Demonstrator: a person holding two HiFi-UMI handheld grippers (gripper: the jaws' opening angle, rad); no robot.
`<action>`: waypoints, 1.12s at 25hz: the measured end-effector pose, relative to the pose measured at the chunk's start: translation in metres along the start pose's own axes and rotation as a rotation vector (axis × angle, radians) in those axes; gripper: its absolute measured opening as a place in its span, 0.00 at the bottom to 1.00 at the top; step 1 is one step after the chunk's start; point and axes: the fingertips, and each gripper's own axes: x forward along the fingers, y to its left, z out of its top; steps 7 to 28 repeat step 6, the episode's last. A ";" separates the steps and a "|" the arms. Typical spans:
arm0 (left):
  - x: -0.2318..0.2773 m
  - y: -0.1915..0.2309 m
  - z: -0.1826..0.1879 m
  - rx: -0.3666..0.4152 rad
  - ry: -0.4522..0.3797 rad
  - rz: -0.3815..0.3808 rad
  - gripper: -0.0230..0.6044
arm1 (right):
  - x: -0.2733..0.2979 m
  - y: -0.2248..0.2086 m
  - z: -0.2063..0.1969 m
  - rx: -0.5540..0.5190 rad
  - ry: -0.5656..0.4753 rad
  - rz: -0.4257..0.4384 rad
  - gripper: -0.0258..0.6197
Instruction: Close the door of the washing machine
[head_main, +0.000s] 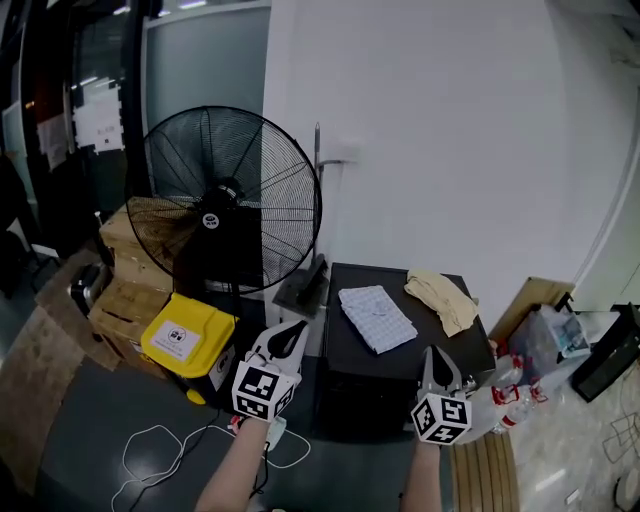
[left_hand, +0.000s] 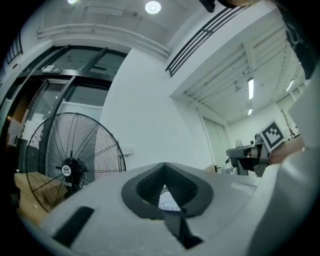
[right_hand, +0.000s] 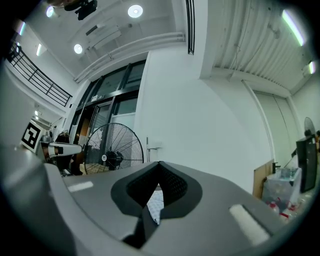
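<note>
Now | left gripper (head_main: 300, 328) jaws clenched, empty | right gripper (head_main: 433, 355) jaws clenched, empty | both just before black washing machine (head_main: 365, 395), door not made out | checked cloth (head_main: 377, 317), beige cloth (head_main: 442, 298) on top | fan (head_main: 232, 200) at left

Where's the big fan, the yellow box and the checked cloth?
Big fan (head_main: 212, 220): head view, centre hub.
Yellow box (head_main: 200, 325): head view, its lid.
Checked cloth (head_main: 377, 317): head view, its middle.

Bright ceiling lamps (left_hand: 152, 7) light the room evenly; the white wall (head_main: 450, 140) glares softly; picture edges curve; corners go black.
</note>
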 end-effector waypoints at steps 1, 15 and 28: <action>-0.002 0.000 0.000 -0.003 0.001 0.001 0.04 | 0.000 0.001 -0.001 -0.001 0.003 0.005 0.06; -0.005 0.003 -0.001 0.013 0.012 0.006 0.04 | 0.004 0.010 0.000 -0.008 0.005 0.031 0.06; -0.005 0.003 -0.001 0.013 0.012 0.006 0.04 | 0.004 0.010 0.000 -0.008 0.005 0.031 0.06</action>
